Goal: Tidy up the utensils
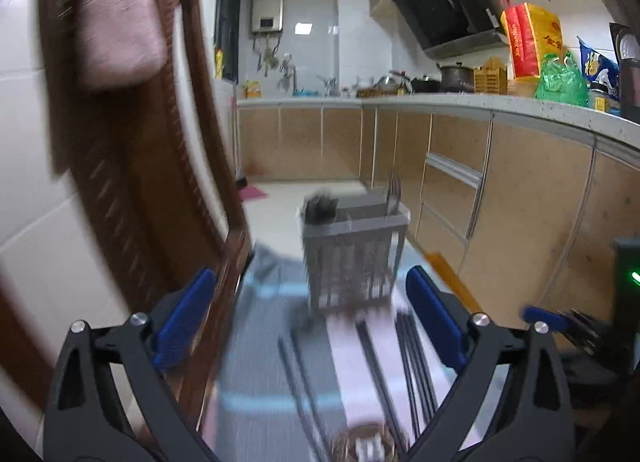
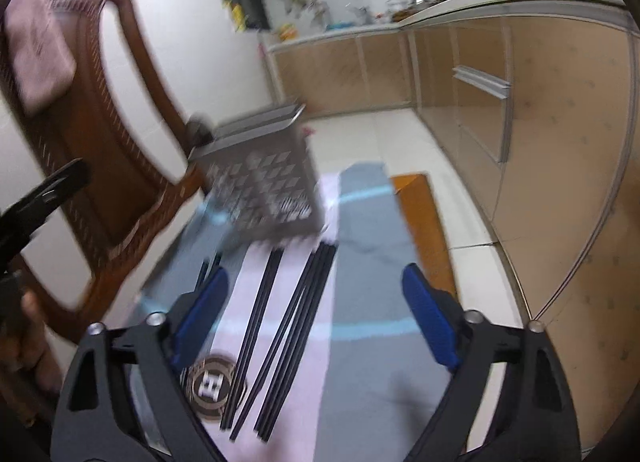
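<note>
A grey slotted utensil holder (image 1: pixel 352 258) stands on a table under a grey and pink cloth (image 1: pixel 264 346). Dark utensils stick up from it. Several black chopsticks (image 1: pixel 414 366) lie loose on the cloth in front of it. My left gripper (image 1: pixel 310 320) is open and empty, short of the holder. In the right wrist view my right gripper (image 2: pixel 316 318) is open above the chopsticks (image 2: pixel 288 322), its pads clear of them, with the holder (image 2: pixel 264 178) beyond. Both views are blurred.
A brown wooden chair (image 1: pixel 132 166) with a pink towel (image 1: pixel 116 18) stands at the table's left. A round emblem (image 2: pixel 212 382) lies beside the chopsticks. Kitchen cabinets (image 1: pixel 500 182) and a cluttered counter run along the right. The left gripper (image 2: pixel 44 194) and a person's hand (image 2: pixel 28 326) show at the left.
</note>
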`<state>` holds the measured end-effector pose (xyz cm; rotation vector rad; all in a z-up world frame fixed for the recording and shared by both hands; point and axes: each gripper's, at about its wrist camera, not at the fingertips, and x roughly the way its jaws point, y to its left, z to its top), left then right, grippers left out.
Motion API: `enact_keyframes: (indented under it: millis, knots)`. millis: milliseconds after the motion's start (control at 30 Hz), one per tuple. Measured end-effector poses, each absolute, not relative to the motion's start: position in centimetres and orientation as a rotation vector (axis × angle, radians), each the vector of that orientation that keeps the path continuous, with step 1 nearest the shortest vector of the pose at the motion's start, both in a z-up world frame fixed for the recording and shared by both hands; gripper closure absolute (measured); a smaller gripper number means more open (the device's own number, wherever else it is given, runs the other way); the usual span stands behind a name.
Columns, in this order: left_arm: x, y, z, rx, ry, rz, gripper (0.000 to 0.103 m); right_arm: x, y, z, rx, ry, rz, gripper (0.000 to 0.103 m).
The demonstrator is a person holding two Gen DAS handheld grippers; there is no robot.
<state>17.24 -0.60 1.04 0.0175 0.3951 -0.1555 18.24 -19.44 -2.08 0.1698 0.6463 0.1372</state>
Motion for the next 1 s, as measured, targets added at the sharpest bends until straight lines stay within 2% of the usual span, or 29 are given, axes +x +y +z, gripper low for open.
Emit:
enact_keyframes:
  millis: [33, 100, 133, 367, 400, 433, 467, 667, 700, 733, 767, 800, 1000]
  knots:
    - [16.6, -0.1, 0.5, -0.002, 0.411, -0.156, 0.007, 18.2, -18.8, -2.4, 0.155, 0.661, 0.158, 0.039]
    - [15.8, 0.7, -0.2, -0.026, 0.438, -0.178, 0.007, 18.2, -17.1, -3.0, 0.112, 0.696, 0.197, 0.051]
    - [15.4, 0.9, -0.2, -0.018, 0.431, -0.173, 0.007, 18.2, -16.3, -3.3, 0.099, 0.713, 0.213, 0.053]
    - [12.7, 5.5, 5.2, -0.144, 0.111, -0.116, 0.007, 20.2, -7.4, -6.5, -0.038, 0.831, 0.281, 0.052]
    - [12.4, 6.2, 5.6, -0.168, 0.081, -0.12, 0.007, 21.1, -6.0, -7.2, -0.07, 0.849, 0.279, 0.048]
    - [12.4, 6.4, 5.9, -0.178, 0.068, -0.124, 0.007, 21.7, -5.0, -7.7, -0.096, 0.864, 0.274, 0.043]
    - [12.4, 6.7, 6.2, -0.185, 0.063, -0.131, 0.006, 22.5, -3.9, -8.5, -0.124, 0.879, 0.267, 0.042]
    - [13.3, 7.8, 5.7, -0.18, 0.123, -0.158, 0.006, 25.9, 0.3, -11.6, -0.218, 0.961, 0.198, 0.042]
    - [13.1, 7.7, 5.8, -0.168, 0.12, -0.155, 0.006, 26.0, 0.5, -11.5, -0.216, 0.965, 0.191, 0.051]
    - [13.2, 7.6, 5.8, -0.158, 0.124, -0.156, 0.006, 25.9, 0.6, -11.4, -0.189, 0.978, 0.196, 0.069]
    - [13.2, 7.5, 5.7, -0.149, 0.128, -0.158, 0.006, 25.7, 0.4, -11.2, -0.171, 0.981, 0.185, 0.076]
    - [13.1, 7.4, 5.7, -0.148, 0.129, -0.162, 0.006, 25.1, 0.1, -11.0, -0.152, 0.981, 0.149, 0.09]
    - [13.1, 7.4, 5.4, -0.168, 0.151, -0.201, 0.006, 19.5, -3.6, -10.6, 0.04, 0.967, 0.045, 0.09]
